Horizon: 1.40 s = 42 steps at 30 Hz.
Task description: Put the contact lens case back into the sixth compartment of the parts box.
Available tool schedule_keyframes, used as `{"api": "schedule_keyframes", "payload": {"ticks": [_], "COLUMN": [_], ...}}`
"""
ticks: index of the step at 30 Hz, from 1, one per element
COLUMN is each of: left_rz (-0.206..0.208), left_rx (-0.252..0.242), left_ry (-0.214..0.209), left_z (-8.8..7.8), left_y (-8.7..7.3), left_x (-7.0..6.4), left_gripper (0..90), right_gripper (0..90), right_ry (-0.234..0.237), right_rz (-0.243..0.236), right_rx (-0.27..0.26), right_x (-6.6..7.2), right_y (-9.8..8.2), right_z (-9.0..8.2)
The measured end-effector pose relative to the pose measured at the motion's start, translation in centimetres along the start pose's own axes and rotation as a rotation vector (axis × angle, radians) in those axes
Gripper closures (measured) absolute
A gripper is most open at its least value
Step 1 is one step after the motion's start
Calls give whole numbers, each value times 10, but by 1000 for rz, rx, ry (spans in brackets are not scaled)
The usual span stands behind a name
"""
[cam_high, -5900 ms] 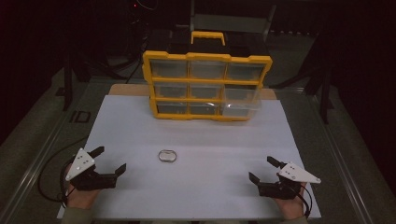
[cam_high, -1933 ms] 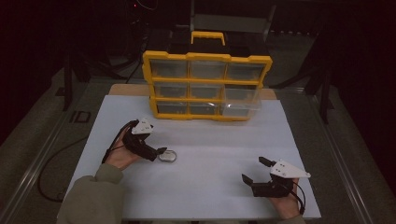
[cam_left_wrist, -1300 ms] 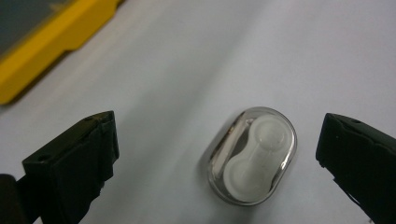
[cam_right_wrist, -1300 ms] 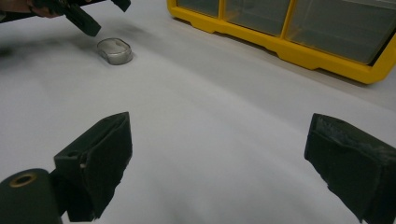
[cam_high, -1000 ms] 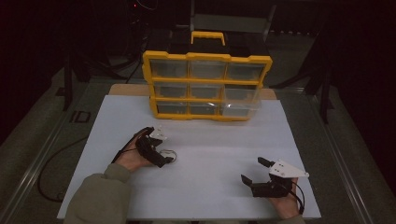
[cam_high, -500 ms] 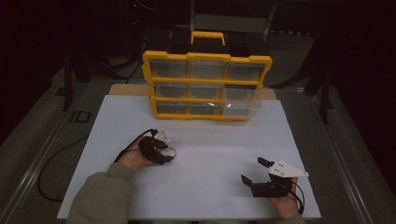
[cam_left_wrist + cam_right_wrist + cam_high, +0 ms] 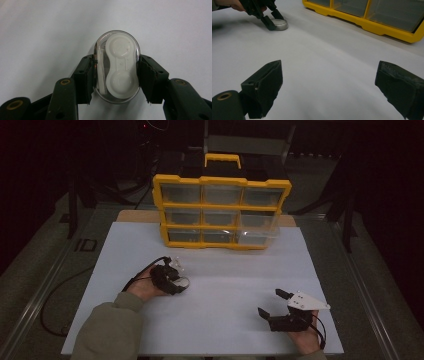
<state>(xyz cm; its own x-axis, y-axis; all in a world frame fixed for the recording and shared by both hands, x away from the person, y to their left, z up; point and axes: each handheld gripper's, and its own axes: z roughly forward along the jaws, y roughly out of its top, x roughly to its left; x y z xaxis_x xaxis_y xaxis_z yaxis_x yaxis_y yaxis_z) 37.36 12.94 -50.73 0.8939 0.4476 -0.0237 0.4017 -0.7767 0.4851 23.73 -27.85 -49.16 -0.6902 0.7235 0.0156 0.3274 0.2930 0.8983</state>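
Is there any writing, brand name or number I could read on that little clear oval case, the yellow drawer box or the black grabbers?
None can be read.
Clear oval plastic case with a white two-cup insert, held by the left gripper: raised marks on the cups, too faint to read.
Yellow plastic organiser box with clear drawers: no label visible.
Right gripper, white table sheet: no lettering.

High view: dim overall, surroundings nearly black, the white counter (image 7: 225, 285) the brightest area; a faint glare patch on the yellow organizer (image 7: 222, 212). Left gripper view: evenly lit and sharp, corners slightly darkened. Right gripper view: near jaws soft, background in focus.
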Motion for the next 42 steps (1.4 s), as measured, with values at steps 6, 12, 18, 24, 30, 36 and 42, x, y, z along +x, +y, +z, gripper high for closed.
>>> {"api": "schedule_keyframes", "payload": {"ticks": [6,12,18,24,30,36,42], "left_rz": [-10,-11,-19,-33,-37,-38,-34], "left_rx": [-9,-16,-28,-46,-59,-80,-99], "left_ry": [10,23,31,42,43,44,47], "left_z": [-6,-12,-19,-27,-35,-44,-51], "left_y": [-1,-1,-2,-3,-4,-2,0], "left_x": [2,2,3,5,6,7,8], "left_gripper": [495,495,495,495,495,495,495], "right_gripper": [76,76,76,77,76,76,76], "right_ry": [0,-1,0,-1,2,3,6], "right_rz": [4,3,4,5,5,4,6], "right_rx": [-6,-6,-7,-9,-10,-9,-19], "right_x": [0,0,1,1,1,1,0], "right_y": [0,0,0,0,0,0,0], "right_z": [0,0,0,0,0,-1,-2]}}
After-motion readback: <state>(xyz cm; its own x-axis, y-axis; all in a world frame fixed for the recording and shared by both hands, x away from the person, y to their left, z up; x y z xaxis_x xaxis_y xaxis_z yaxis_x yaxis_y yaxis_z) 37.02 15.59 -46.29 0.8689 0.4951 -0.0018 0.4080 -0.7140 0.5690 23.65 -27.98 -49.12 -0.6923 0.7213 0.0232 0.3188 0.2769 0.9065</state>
